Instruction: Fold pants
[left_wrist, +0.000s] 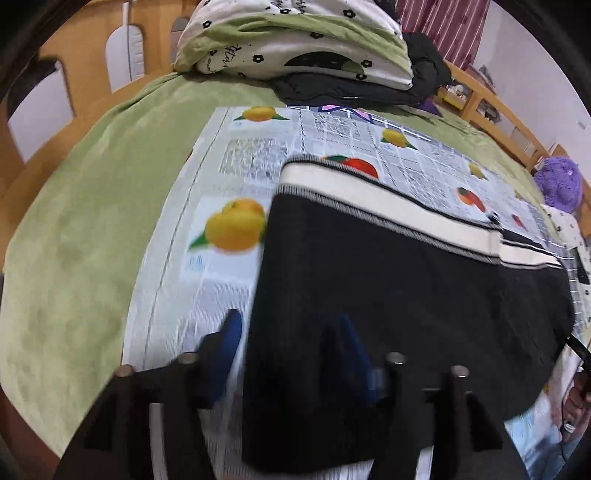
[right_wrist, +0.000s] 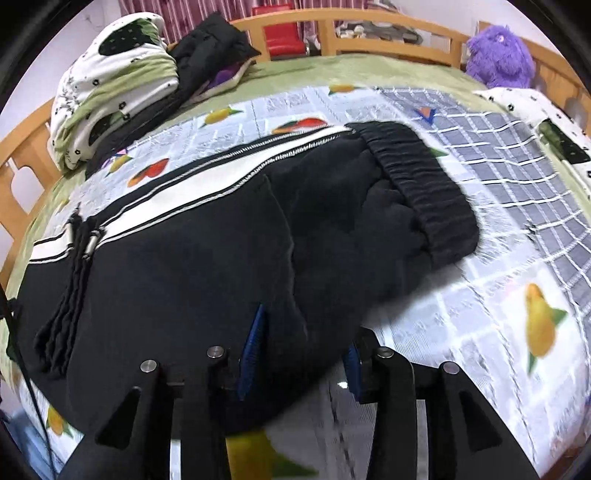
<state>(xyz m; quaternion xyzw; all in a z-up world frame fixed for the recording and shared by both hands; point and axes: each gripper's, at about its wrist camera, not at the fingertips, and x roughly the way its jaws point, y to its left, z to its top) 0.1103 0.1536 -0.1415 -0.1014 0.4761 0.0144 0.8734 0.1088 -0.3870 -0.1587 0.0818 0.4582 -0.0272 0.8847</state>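
Black pants (left_wrist: 406, 280) with a white side stripe lie folded lengthwise on a fruit-print cloth (left_wrist: 236, 173). In the right wrist view the pants (right_wrist: 192, 258) show the elastic waistband (right_wrist: 424, 184) at the far right and drawstrings at the left. My left gripper (left_wrist: 288, 332) is open, its blue fingers (left_wrist: 229, 343) straddling the near left edge of the pants. My right gripper (right_wrist: 303, 339) is open, its blue fingers (right_wrist: 253, 343) over the near edge of the fabric below the waistband.
The cloth (right_wrist: 517, 229) covers a green bedspread (left_wrist: 85, 221) on a wooden-framed bed. Folded bedding (left_wrist: 295, 40) and a black jacket (left_wrist: 369, 88) are piled at the head. A purple plush toy (right_wrist: 498, 55) sits at the far right corner.
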